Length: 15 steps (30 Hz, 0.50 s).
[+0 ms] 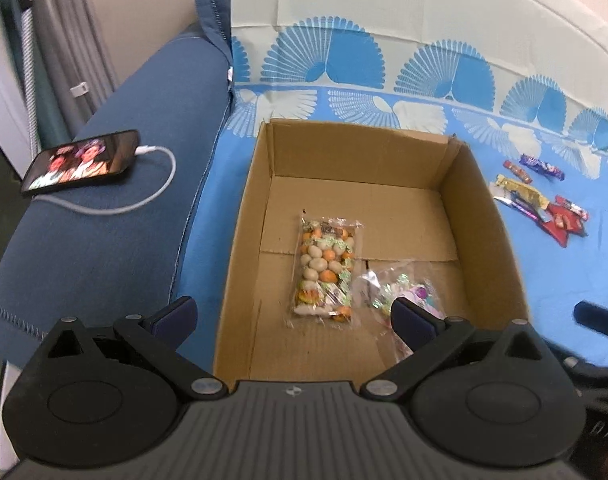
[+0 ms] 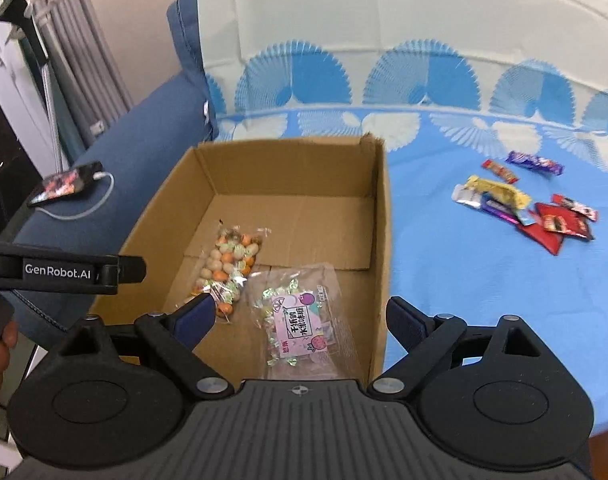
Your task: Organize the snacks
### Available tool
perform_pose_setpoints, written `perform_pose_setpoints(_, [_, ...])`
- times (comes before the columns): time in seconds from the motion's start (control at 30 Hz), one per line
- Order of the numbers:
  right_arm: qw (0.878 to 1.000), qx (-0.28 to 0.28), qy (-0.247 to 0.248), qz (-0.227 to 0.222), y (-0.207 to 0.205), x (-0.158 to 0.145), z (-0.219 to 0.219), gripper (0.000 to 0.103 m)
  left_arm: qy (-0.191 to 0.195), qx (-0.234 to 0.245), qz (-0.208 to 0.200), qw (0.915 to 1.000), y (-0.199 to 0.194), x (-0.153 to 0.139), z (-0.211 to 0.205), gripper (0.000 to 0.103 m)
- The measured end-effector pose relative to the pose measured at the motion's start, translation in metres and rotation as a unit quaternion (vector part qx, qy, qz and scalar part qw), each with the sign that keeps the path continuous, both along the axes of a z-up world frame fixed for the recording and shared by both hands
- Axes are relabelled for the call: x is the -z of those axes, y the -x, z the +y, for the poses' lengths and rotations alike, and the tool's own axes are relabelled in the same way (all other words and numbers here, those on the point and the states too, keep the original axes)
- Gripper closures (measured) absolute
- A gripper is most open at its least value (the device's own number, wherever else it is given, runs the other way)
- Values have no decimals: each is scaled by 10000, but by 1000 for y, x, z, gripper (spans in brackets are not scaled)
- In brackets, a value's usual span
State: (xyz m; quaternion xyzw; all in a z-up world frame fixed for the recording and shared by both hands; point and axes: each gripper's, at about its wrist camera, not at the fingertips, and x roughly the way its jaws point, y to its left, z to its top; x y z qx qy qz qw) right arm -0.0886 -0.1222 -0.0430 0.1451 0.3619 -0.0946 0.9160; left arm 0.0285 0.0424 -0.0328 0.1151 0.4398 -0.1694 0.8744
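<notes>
Both tools, left tool (image 1: pixel 294 314) and right tool (image 2: pixel 300 318), gape empty above the brown cardboard box (image 2: pixel 378 216); next, approach the scattered foil snack wrappers (image 2: pixel 524 204) low and squarely.

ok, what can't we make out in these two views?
- Pink-label candy bag: left wrist view, label blurred, partly behind a finger of the left hand-held gripper.
- Loose snack pile: both views, brand print too small.
- Cardboard box near wall: cut off by both gripper bodies.
- Phone screen: blurred.
</notes>
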Motion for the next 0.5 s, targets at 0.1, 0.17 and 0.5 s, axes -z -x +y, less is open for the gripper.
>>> perform_pose_setpoints(0.1, [9999, -101, 12, -19, 14, -2, 13, 8, 17, -12, -33, 10000, 19, -5, 4, 0])
perform_pose_setpoints(0.17, [9999, -153, 41, -27, 22, -5, 21, 8, -15, 29, -77, 10000, 31, -7, 6, 0])
perform_pose_setpoints(0.5, [9992, 7, 157, -363, 59, -23, 26, 7, 21, 50, -389, 9992, 66, -25, 16, 0])
